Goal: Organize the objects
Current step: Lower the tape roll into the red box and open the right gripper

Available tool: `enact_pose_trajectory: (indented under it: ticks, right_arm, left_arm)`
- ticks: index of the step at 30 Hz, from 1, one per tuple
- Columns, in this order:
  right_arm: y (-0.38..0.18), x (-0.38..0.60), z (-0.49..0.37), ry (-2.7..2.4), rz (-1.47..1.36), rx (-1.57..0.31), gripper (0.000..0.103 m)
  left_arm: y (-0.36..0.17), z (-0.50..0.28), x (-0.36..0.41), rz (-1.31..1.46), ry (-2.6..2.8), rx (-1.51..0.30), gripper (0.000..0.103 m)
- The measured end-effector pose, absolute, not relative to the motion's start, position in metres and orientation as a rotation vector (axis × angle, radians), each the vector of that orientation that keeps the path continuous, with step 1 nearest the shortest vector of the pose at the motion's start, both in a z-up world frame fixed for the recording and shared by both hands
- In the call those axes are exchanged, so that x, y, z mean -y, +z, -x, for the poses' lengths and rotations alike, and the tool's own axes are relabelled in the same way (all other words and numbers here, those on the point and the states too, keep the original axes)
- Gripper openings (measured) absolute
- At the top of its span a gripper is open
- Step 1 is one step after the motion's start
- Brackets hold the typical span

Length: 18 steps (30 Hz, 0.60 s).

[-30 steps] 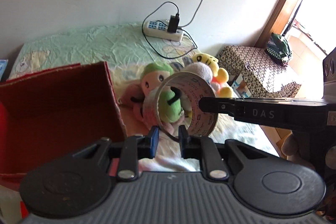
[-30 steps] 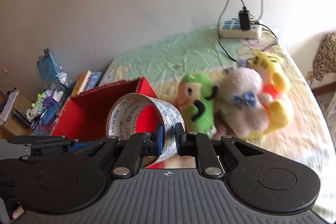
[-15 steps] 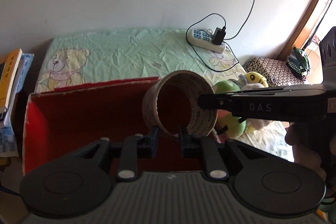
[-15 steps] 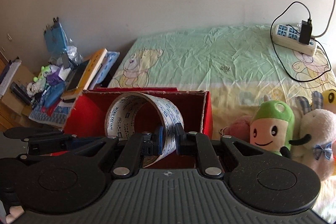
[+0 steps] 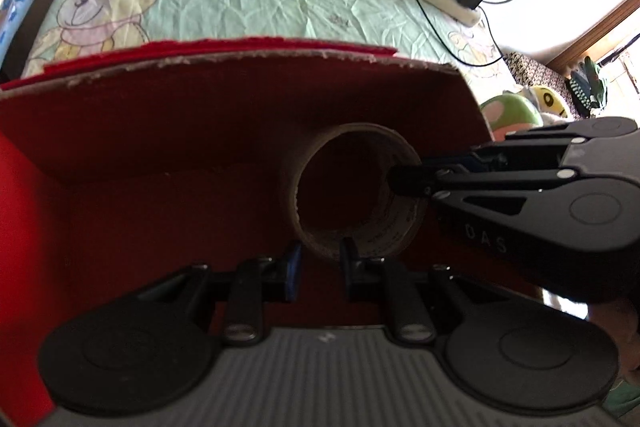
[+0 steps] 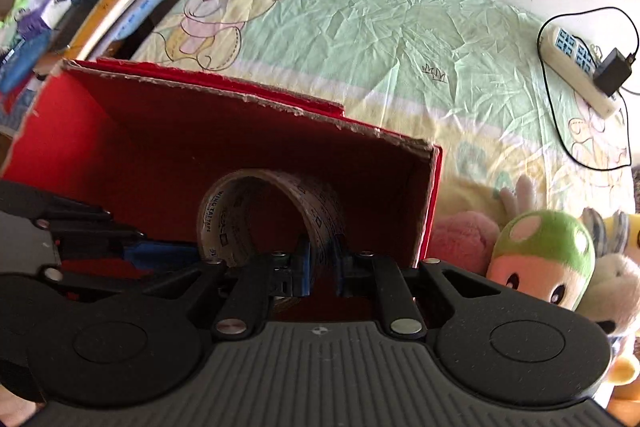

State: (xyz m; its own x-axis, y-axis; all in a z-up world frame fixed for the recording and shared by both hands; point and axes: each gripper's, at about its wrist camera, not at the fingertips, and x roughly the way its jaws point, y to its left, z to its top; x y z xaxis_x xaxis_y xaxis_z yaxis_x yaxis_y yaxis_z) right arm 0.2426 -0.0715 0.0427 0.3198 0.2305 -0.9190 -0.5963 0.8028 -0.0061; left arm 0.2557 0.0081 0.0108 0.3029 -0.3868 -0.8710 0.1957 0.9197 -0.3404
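Observation:
A wide roll of printed packing tape (image 5: 384,231) hangs inside an open red cardboard box (image 5: 240,107), low within its walls. My left gripper (image 5: 320,261) is shut on the roll's near rim. My right gripper (image 5: 412,183) comes in from the right and is shut on the roll's right wall. In the right wrist view the tape roll (image 6: 320,203) sits between my right gripper's (image 6: 320,263) pads, with the left gripper (image 6: 160,255) clamped on its left edge. The box wall (image 6: 240,147) stands behind the roll. The box floor under the roll is dark.
The box rests on a bed with a pale green bear-print sheet (image 6: 360,19). Plush toys, one green (image 6: 544,255) and one pink (image 6: 464,239), lie right of the box. A power strip (image 6: 580,75) with a charger lies at the far right. Books (image 6: 116,3) pile up at the left.
Both grippers carried the tape roll leftward from above the plush toys and down into the red box. The views tilted further downward.

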Motion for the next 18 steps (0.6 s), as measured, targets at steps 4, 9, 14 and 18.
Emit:
enact_pose_trajectory:
  ticks: [4,9,14,18]
  right_arm:
    - [0.044,0.067,-0.246,0.552,0.409,-1.118,0.022]
    - [0.052,0.084,-0.255,0.55,0.306,-1.091,0.025]
    - [0.056,0.103,-0.26,0.566,0.176,-1.082,0.02]
    - [0.056,0.108,-0.257,0.571,0.14,-1.068,0.016]
  left_arm:
    - [0.0,-0.264,-0.002,0.205,-0.409,-1.262,0.013]
    - [0.004,-0.269,0.005,0.222,-0.424,-1.25,0.013]
    - [0.005,-0.277,0.013,0.211,-0.412,-1.254,0.014]
    - [0.006,-0.282,0.021,0.186,-0.413,-1.254,0.014]
